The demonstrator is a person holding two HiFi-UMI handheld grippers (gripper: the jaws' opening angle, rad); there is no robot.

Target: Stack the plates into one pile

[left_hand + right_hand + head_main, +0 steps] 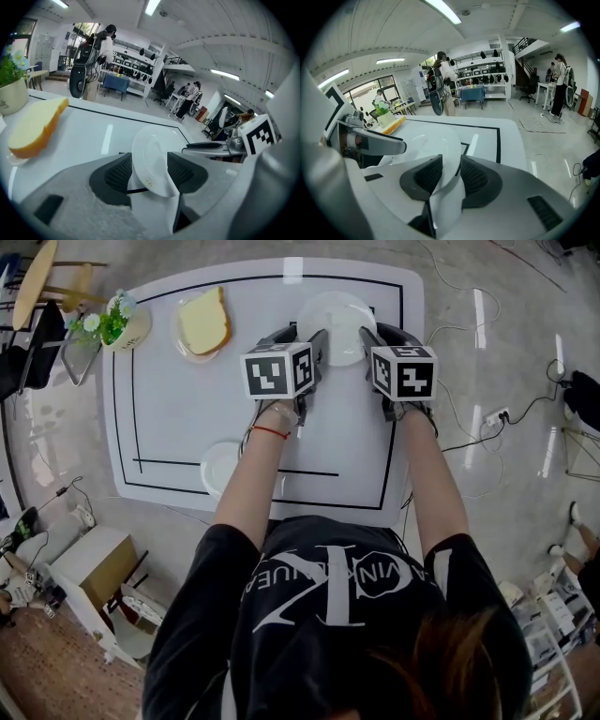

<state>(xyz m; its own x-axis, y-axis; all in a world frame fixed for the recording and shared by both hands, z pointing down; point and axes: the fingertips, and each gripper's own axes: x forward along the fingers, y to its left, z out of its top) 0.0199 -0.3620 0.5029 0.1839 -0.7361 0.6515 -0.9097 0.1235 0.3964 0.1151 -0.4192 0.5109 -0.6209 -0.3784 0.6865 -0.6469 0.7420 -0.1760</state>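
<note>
Looks like a 2-handed pickup; the white plate [336, 315] sits at the upper middle of the table [169, 418], and each gripper comes at it from its own side, probably so it lifts level and doesn't tip. The left gripper [317, 341] has the near rim between its pads, jaws fairly wide but seemingly clamped on it; the right gripper [368, 337] is pinched much narrower on the opposite rim. My guess is it's headed for the second plate [217, 465] at lower left by the person's arm; the bread slice [203, 320] stays out of it.
</note>
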